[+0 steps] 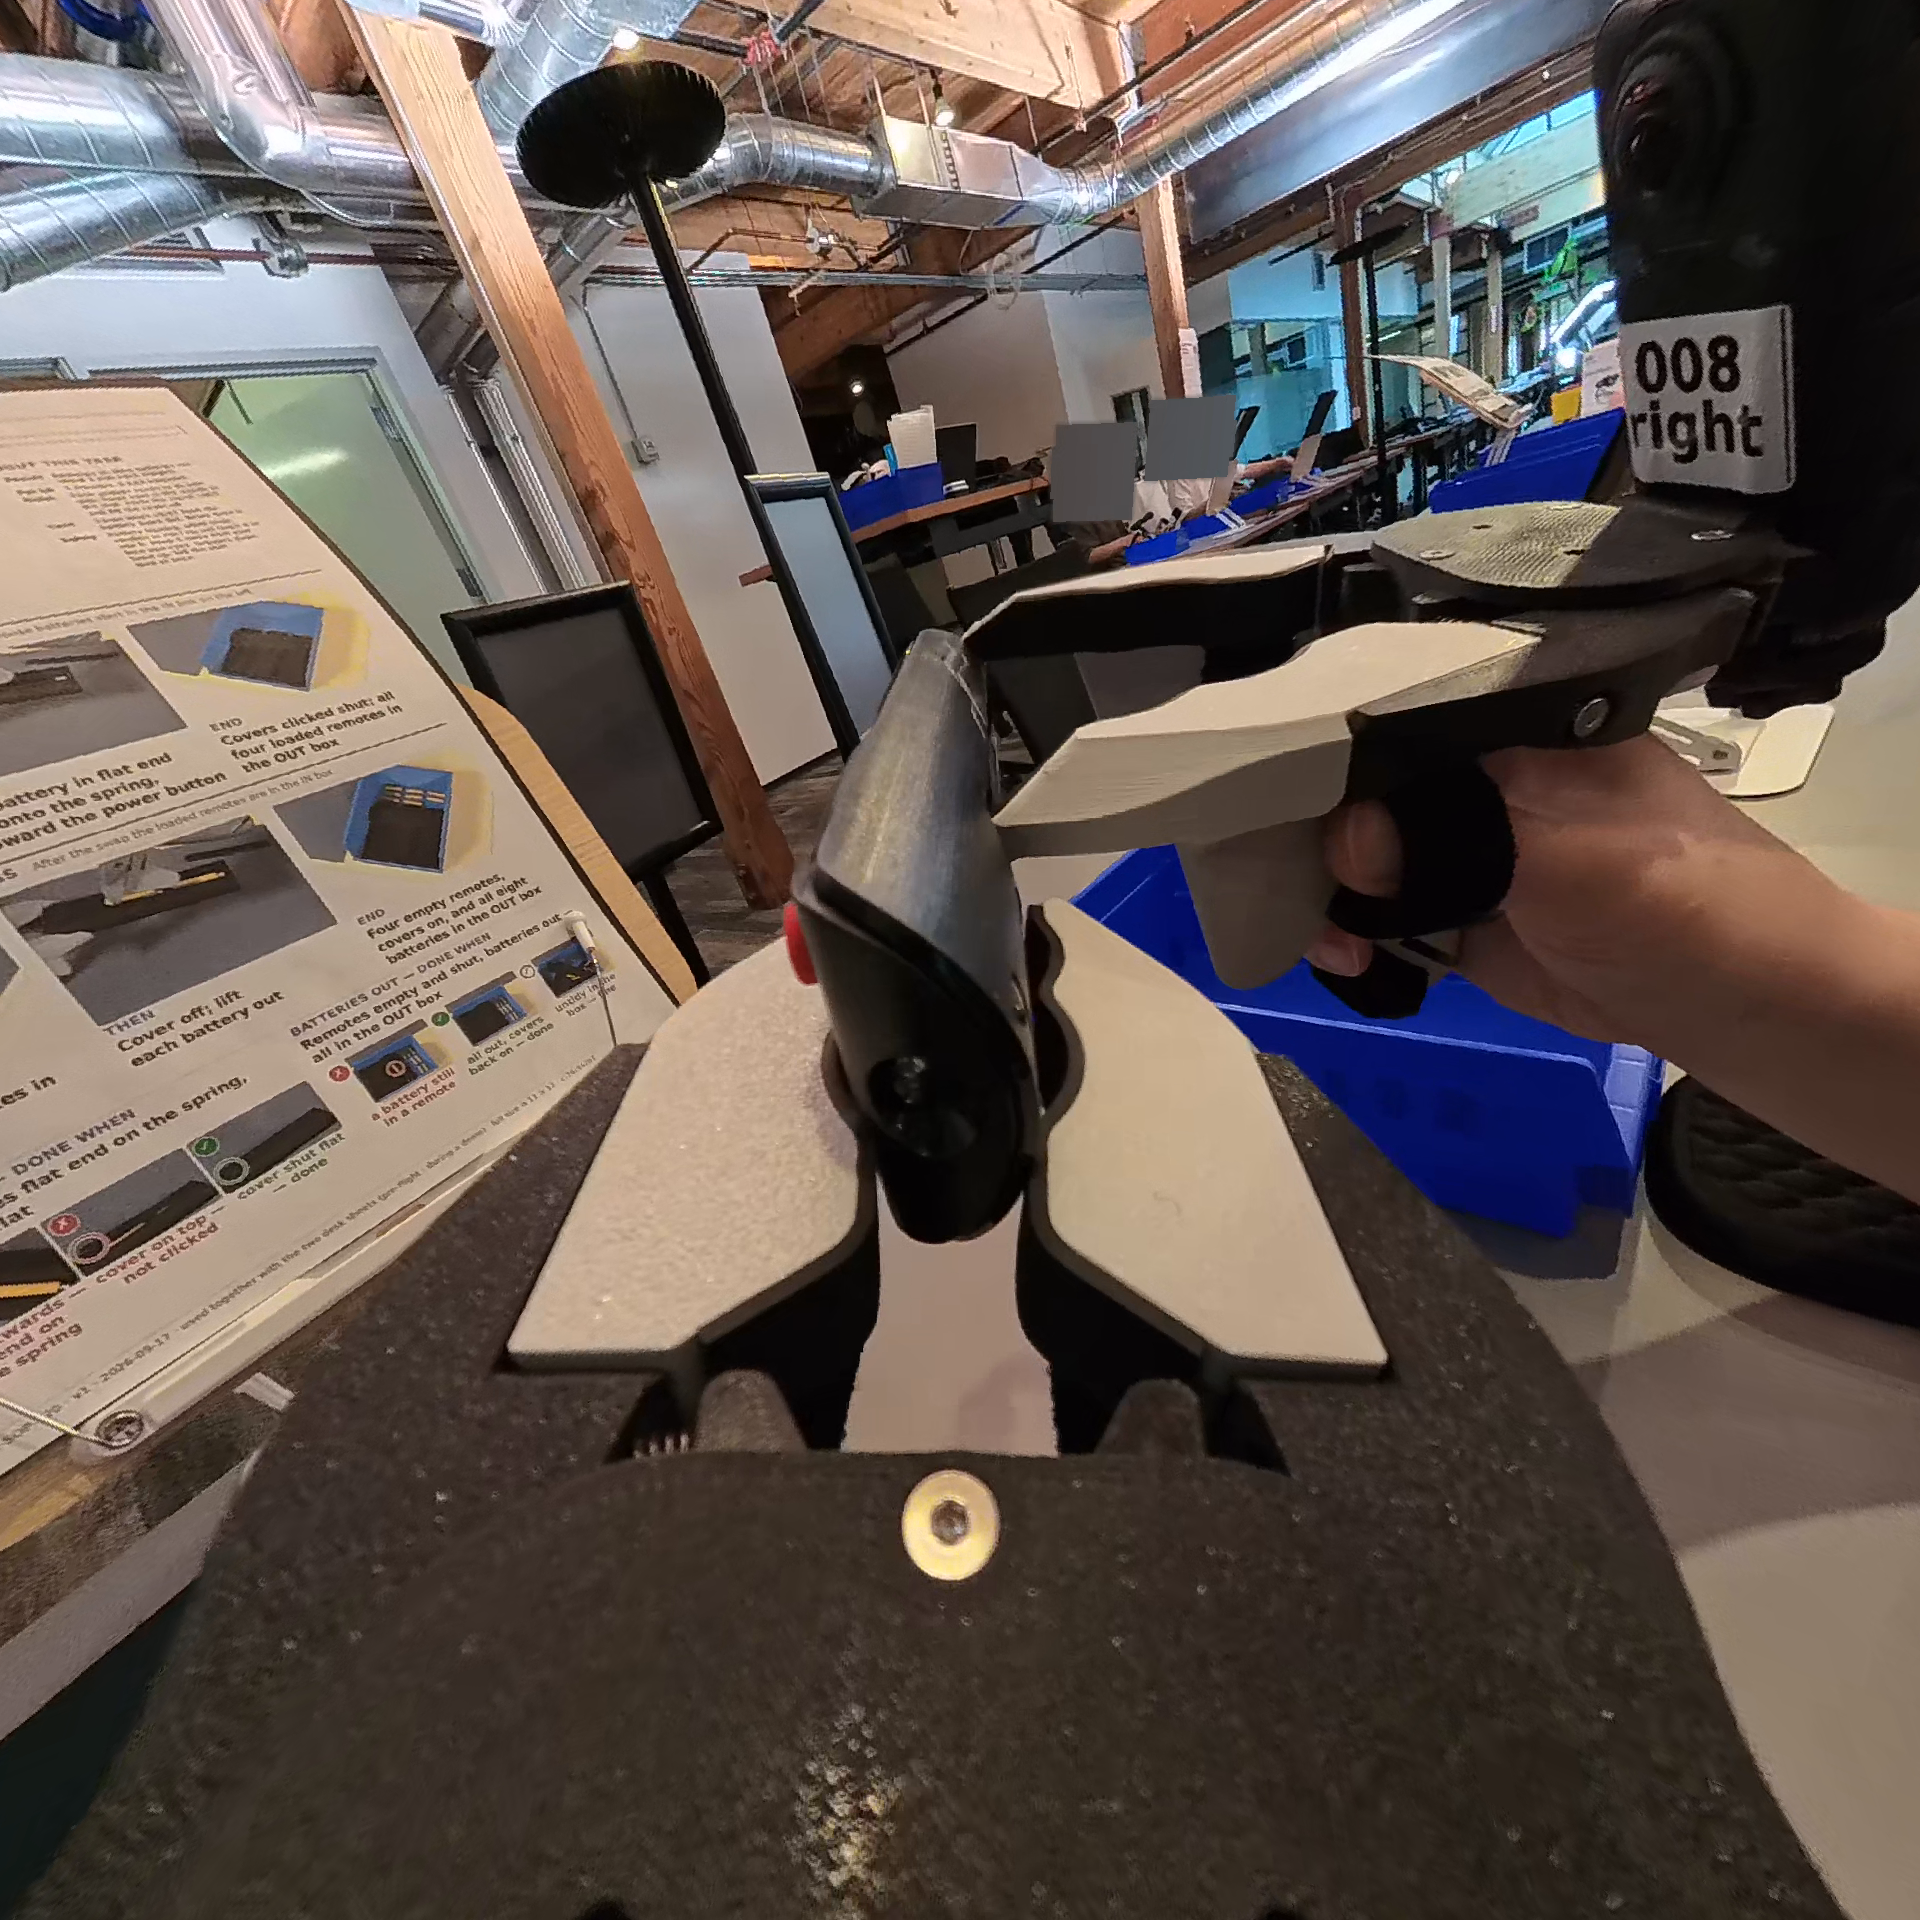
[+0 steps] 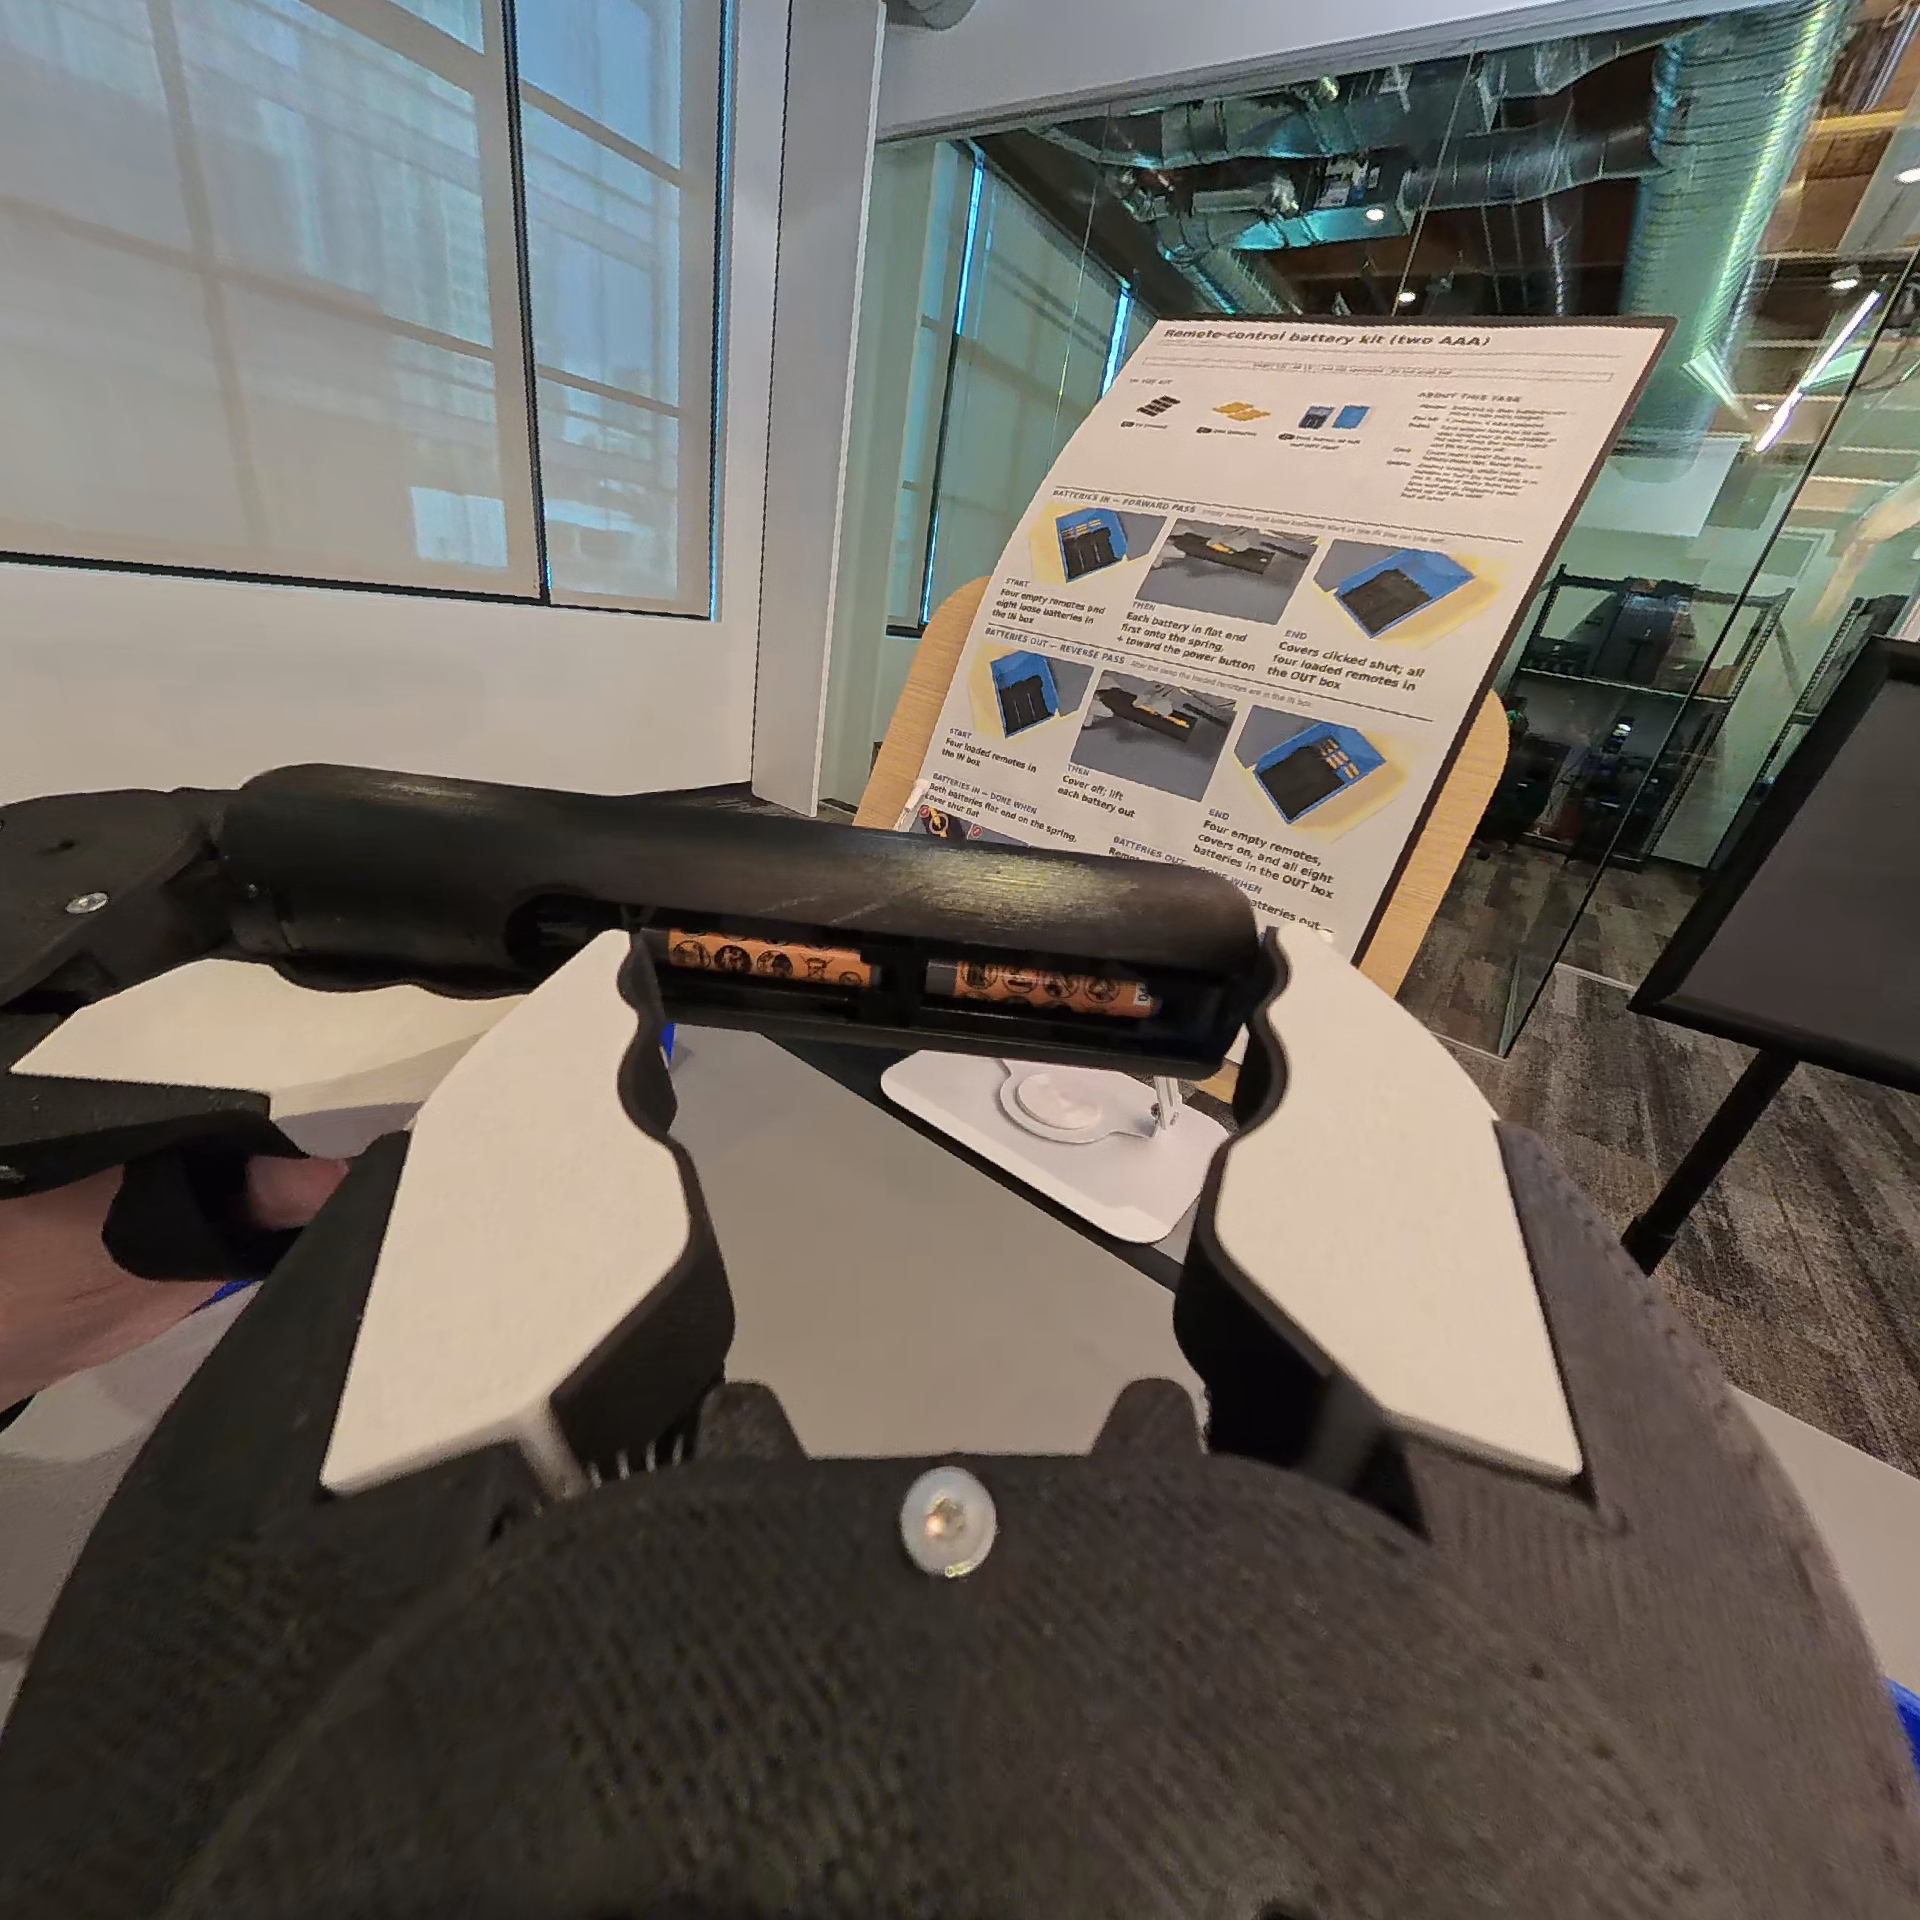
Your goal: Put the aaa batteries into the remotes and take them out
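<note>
A black remote (image 1: 914,831) with a red button is clamped at its button end by my left gripper (image 1: 935,987), which holds it up in the air. In the right wrist view the remote (image 2: 831,873) lies crosswise with its battery bay open. Two orange AAA batteries (image 2: 769,961) (image 2: 1049,982) sit in it end to end. No cover is in view. My right gripper (image 2: 948,997) is open wide, one fingertip at the remote's far end and the other at the bay's inner end. It also shows in the left wrist view (image 1: 992,727), coming in from the right.
An instruction sheet on a stand (image 1: 260,831) (image 2: 1299,582) is at the table's back. A blue bin (image 1: 1403,1091) sits below the right gripper, with a black round pad (image 1: 1787,1195) beside it. A white stand base (image 2: 1070,1132) is on the table under the remote.
</note>
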Available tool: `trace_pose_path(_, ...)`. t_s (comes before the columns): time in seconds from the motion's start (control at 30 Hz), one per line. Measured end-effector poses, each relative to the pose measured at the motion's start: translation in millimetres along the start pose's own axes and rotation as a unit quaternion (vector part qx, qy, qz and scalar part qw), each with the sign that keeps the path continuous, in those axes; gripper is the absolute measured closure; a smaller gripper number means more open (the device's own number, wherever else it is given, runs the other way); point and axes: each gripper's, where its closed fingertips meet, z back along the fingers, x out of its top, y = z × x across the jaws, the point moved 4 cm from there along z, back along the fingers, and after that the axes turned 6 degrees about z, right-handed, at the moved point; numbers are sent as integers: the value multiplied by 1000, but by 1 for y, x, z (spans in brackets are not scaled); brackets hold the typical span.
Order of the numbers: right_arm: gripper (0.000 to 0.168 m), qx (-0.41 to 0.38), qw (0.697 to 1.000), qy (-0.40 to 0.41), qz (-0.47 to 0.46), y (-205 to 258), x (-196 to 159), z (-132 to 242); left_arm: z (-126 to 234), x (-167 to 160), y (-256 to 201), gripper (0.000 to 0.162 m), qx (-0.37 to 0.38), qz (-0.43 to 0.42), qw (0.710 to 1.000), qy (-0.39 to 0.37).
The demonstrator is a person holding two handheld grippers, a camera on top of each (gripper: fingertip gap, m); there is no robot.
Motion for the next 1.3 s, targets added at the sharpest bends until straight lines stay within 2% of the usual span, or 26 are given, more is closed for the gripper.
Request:
trace_pose_path(0.2, 60, 10, 1000, -5, -7, 0, 1, 0, 1, 4, -3, 132, -11, 4, 1000, -5)
trace_pose_path(0.53, 61, -7, 1000, -2, 18, 2, 2, 1, 2, 4, 4, 138, -18, 39, 999, 1)
trace_pose_path(0.97, 62, -16, 1000, -2, 11, 3, 5, 3, 3, 4, 0, 138, -7, 12, 1000, -7)
trace_pose_path(1.3, 62, -22, 998, -38, 53, 7, 16, 9, 7, 10, -4, 138, -8, -22, 999, -39)
